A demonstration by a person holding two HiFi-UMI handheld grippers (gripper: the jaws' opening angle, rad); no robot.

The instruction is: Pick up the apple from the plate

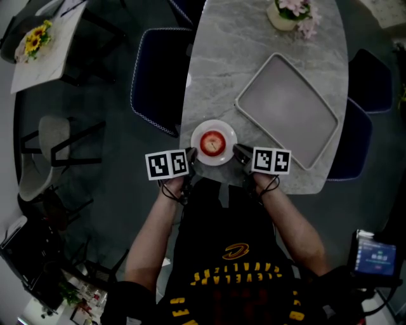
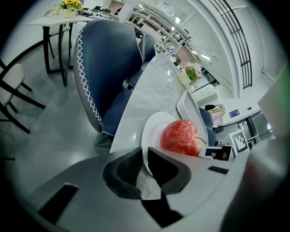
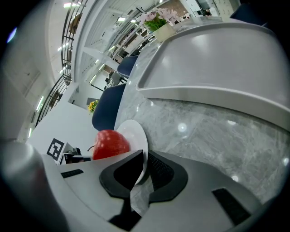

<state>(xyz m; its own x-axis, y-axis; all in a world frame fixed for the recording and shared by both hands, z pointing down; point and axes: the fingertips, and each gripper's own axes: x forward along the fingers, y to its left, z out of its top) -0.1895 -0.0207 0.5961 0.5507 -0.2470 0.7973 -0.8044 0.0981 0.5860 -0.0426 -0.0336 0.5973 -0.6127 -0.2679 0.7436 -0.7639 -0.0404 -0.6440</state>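
A red apple (image 1: 212,143) (image 2: 180,137) (image 3: 110,144) sits in the middle of a small white plate (image 1: 227,154) (image 2: 152,131) (image 3: 137,132) at the near edge of the marble table (image 1: 254,44). My left gripper (image 1: 191,157) (image 2: 145,159) is at the plate's left side, its jaws shut on the rim. My right gripper (image 1: 240,153) (image 3: 144,166) is at the plate's right side and is likewise shut on the rim. Neither gripper touches the apple.
A large grey tray (image 1: 287,109) lies on the table to the right of the plate, a flower pot (image 1: 288,13) at the far end. Dark blue chairs (image 1: 155,76) (image 1: 355,139) stand on both sides. The table edge runs just under the plate.
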